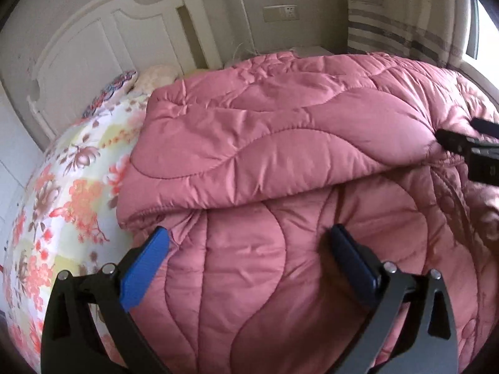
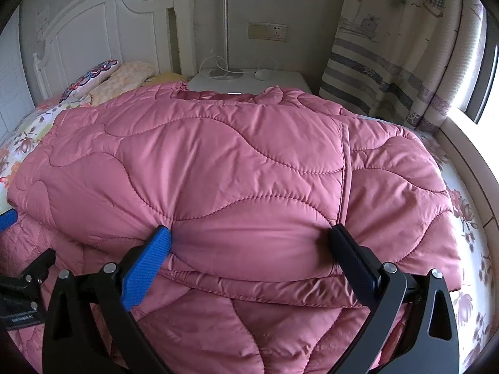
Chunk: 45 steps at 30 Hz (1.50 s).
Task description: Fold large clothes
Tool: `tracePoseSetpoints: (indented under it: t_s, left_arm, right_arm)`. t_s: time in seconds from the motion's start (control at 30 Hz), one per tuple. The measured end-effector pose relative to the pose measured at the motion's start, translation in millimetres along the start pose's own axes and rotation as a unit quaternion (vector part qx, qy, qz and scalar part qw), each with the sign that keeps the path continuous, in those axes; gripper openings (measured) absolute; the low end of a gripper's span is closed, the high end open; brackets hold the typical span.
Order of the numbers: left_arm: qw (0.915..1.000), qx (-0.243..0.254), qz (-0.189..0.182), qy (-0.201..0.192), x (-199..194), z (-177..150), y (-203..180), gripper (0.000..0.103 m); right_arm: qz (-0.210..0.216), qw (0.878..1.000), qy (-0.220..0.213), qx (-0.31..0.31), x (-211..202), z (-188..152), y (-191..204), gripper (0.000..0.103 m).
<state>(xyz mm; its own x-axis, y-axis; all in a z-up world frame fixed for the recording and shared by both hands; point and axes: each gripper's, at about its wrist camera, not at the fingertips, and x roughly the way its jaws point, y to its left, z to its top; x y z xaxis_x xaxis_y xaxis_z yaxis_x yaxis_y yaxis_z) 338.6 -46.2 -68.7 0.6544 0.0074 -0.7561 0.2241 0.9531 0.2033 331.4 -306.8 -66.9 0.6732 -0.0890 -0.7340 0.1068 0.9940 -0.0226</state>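
On the floral bedsheet, both grippers' fingers spread wide over the pink quilted coat; no legible writing.

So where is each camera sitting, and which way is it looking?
Left wrist: sits on the left gripper, jaws open, looking over the pink quilted coat toward the headboard; the right gripper shows at the right edge.
Right wrist: sits on the right gripper, jaws open against the coat's folded edge, facing the nightstand and curtain.
Shared: coat, floral sheet, headboard, wall socket.
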Motion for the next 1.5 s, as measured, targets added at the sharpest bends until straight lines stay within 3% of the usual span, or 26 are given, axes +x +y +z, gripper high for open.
tracePoseSetpoints:
  t_s: [0.63, 0.87, 1.0, 1.07, 1.1, 1.17, 1.3, 1.4, 1.5]
  left_arm:
    - [0.9998, 0.005, 0.020, -0.006, -3, -1, -5, 0.101]
    - [0.9995, 0.003, 0.030, -0.006, -6, -3, -7, 0.101]
    - [0.9977, 0.029, 0.051, -0.035, -19, -6, -19, 0.101]
    - [0.9965, 0.048, 0.054, -0.042, -22, -7, -27, 0.101]
    - [0.9960, 0.056, 0.056, -0.043, -22, -7, -30, 0.101]
    - [0.9947, 0.069, 0.064, -0.043, -22, -8, -35, 0.101]
    - [0.9973, 0.053, 0.041, -0.030, -18, -5, -30, 0.101]
    - [0.9989, 0.035, 0.020, -0.022, -14, -4, -22, 0.101]
    - [0.9989, 0.035, 0.021, -0.022, -14, -5, -23, 0.101]
  right_arm:
    - [-0.024, 1.000, 0.000, -0.005, -3, -2, 5, 0.098]
    - [-0.003, 1.000, 0.003, 0.001, -19, -14, -3, 0.098]
    - [0.001, 0.999, -0.051, 0.012, -39, -17, -7, 0.098]
    - [-0.014, 0.999, -0.043, 0.026, -31, -18, -13, 0.098]
    - [-0.013, 0.999, -0.018, 0.043, -22, -17, -18, 0.098]
    - [0.000, 0.998, 0.002, 0.064, -16, -13, -25, 0.098]
    - [-0.014, 0.995, -0.051, 0.084, -40, 4, -34, 0.098]
    - [-0.034, 0.994, -0.066, 0.086, -41, 32, -49, 0.098]
    - [-0.077, 0.993, -0.038, 0.087, -17, 52, -69, 0.098]
